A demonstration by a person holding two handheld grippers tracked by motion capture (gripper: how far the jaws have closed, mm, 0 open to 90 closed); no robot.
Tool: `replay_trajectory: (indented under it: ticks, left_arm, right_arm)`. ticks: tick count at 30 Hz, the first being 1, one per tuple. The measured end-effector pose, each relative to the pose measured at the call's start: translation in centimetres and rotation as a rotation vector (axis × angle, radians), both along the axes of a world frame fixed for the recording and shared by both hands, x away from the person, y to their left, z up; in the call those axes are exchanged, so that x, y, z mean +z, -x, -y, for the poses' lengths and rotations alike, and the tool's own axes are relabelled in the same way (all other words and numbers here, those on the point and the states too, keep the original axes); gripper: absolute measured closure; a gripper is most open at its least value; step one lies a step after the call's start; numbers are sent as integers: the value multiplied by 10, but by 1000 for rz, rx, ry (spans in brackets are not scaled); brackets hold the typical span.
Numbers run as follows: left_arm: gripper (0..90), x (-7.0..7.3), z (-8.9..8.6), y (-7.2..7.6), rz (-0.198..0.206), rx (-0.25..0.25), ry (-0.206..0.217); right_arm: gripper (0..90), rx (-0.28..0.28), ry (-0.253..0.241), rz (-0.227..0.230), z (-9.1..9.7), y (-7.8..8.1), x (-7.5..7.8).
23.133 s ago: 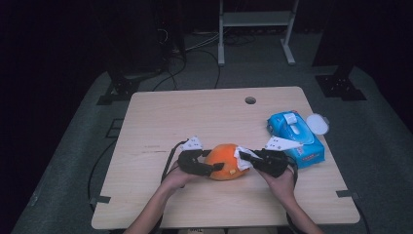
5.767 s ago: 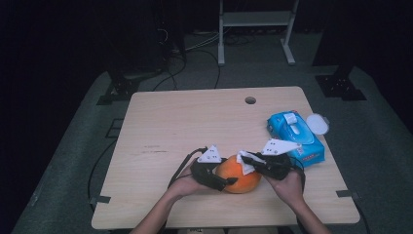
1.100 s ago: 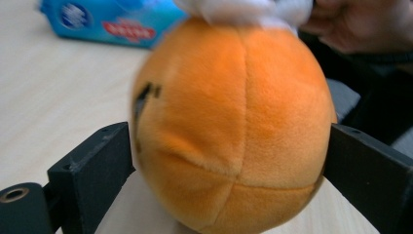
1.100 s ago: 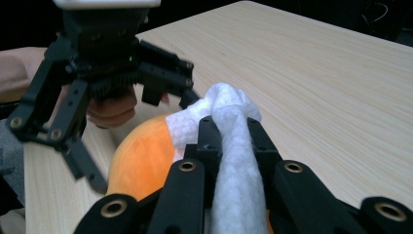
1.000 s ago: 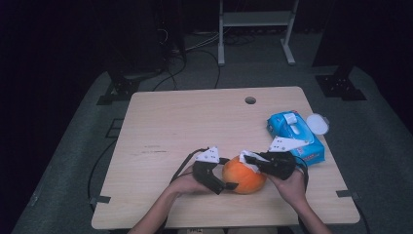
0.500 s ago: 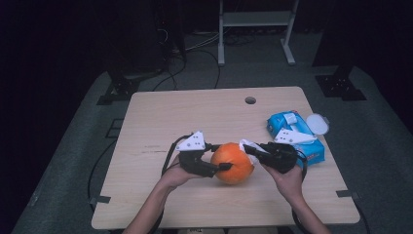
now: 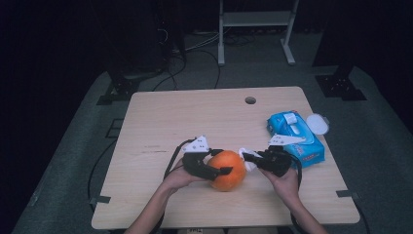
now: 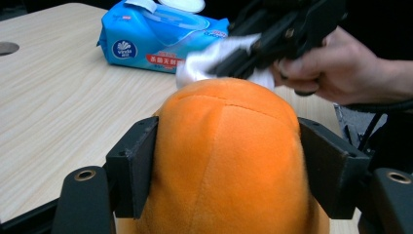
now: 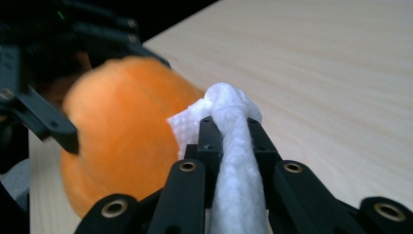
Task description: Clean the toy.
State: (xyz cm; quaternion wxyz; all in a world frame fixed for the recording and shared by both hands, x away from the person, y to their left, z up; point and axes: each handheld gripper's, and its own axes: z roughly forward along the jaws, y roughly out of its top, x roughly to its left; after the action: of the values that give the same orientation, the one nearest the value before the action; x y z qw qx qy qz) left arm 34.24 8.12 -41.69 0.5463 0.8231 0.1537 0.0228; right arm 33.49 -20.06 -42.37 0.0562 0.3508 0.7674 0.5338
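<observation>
**Orange plush ball held and wiped at near edge of worktop**

The round orange plush ball [image 7: 227,169] sat near the front edge of the pale wooden worktop [image 7: 195,117], roughly at its middle from left to right. The left tongs [image 7: 214,168] gripped it from the left: in the left gripper view both black jaws pressed flat against the ball's [image 8: 229,161] sides, with the fabric bulging slightly between them. Those jaws had just been opening a little, with the ball between them and in contact.

The right tongs [image 7: 248,157] were clenched on a crumpled white wipe [image 7: 247,160]. In the right gripper view the wipe [image 9: 234,146] ran up between the jaws as a twisted strip, and its bunched tip touched the right side of the ball [image 9: 122,131].

A blue soft pack of wet wipes [image 7: 294,139], its white lid flipped open, lay on the worktop at the right, just beyond the right hand [image 7: 287,180]. A small round hole [image 7: 250,100] marked the far edge of the worktop.
</observation>
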Motion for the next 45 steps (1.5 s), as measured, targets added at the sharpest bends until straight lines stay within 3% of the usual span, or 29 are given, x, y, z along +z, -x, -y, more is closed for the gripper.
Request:
replay_trajectory:
  ticks: [3,5,6,10,12,14,17,20,23,26,29,31,32,33,35,36,40,41,42,45]
  left_arm:
    - [271,-1,3,2,14,-5,6]
    - [269,-1,4,3,19,-3,4]
    - [266,-1,6,4,22,-3,6]
    - [264,-1,11,6,38,-9,-3]
    - [256,-1,12,7,41,-12,-5]
    - [199,0,14,8,44,-16,-18]
    - [127,4,6,5,21,-26,-19]
    - [92,1,2,2,-6,-38,-34]
    - [98,-5,2,0,-24,-62,-41]
    - [195,-6,0,1,-10,-68,-47]
    - [233,-9,2,1,-6,-32,-41]
    - [241,-9,4,-1,-24,17,-23]
    - [242,-9,4,-1,-24,17,-23]
    - [242,-9,6,-2,-42,36,-14]
    - [242,-8,6,0,-24,19,-27]
    - [242,-9,6,1,-31,14,-25]
    - [240,-9,5,2,-31,-3,-25]
    - [233,-9,4,2,-29,-22,-26]
    - [217,-9,4,2,-29,-22,-26]
    - [156,-8,2,1,-39,-54,-16]
  right_arm:
    - [795,2,-29,59,2,6,16]
    - [795,8,-38,74,2,8,20]
    - [794,22,-44,108,-1,12,28]
    - [788,77,-42,156,-13,17,37]
    - [788,91,-34,162,-17,17,38]
    - [789,118,28,150,-30,16,30]
    - [789,131,6,129,-29,14,23]
    - [789,127,19,139,-26,14,23]
    - [787,122,14,127,-22,13,23]
    - [788,121,13,125,-21,14,23]
    - [792,124,36,174,-26,23,29]
    - [792,174,17,186,-30,27,32]
    - [792,174,17,186,-30,27,32]
    - [791,215,46,208,-41,33,33]
    - [793,210,109,244,-50,36,33]
    - [794,203,114,245,-50,35,33]
    - [795,156,105,250,-43,28,33]
    - [794,106,105,252,-35,23,32]
    - [794,106,105,252,-35,23,32]
    - [794,80,84,202,-23,17,25]
